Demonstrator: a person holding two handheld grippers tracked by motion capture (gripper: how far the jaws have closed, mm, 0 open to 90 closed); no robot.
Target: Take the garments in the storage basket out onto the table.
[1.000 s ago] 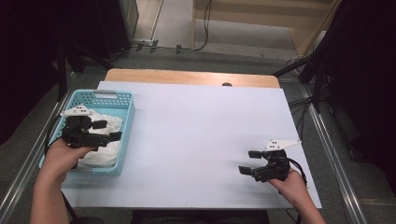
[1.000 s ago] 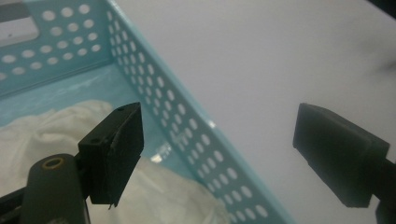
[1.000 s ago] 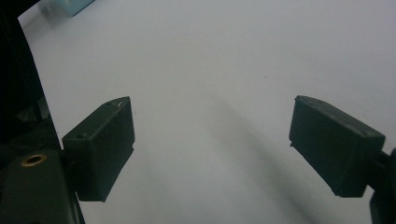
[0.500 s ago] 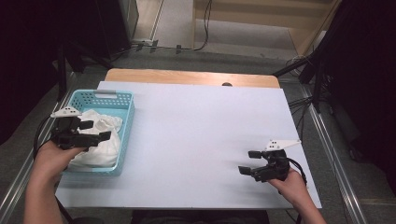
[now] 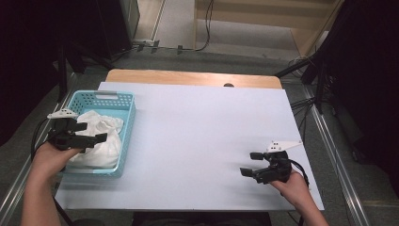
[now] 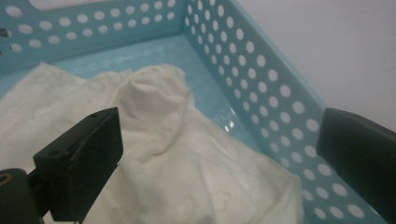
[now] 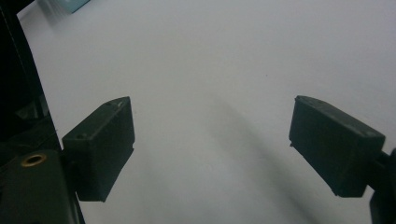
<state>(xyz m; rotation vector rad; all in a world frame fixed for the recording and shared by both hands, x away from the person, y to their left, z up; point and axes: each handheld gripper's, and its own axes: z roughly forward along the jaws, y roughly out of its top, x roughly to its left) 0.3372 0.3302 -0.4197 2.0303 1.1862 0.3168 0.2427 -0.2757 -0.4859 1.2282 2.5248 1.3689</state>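
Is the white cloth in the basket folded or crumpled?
Crumpled. The cloth lies bunched in the basket, with uneven ridges and wrinkles and no flat folded edges.

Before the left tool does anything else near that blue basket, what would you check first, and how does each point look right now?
1. Left tool jaws apart: ok, they have just been opening, with nothing pinched.
2. White cloth lies inside the blue basket: ok.
3. Cloth free of the pads: ok, it lies below and behind them in the left gripper view.
4. Basket fully on the white table: cannot tell, its left edge sits close to the table's side.
5. Right tool out of the way: ok, open over bare table at the far right.
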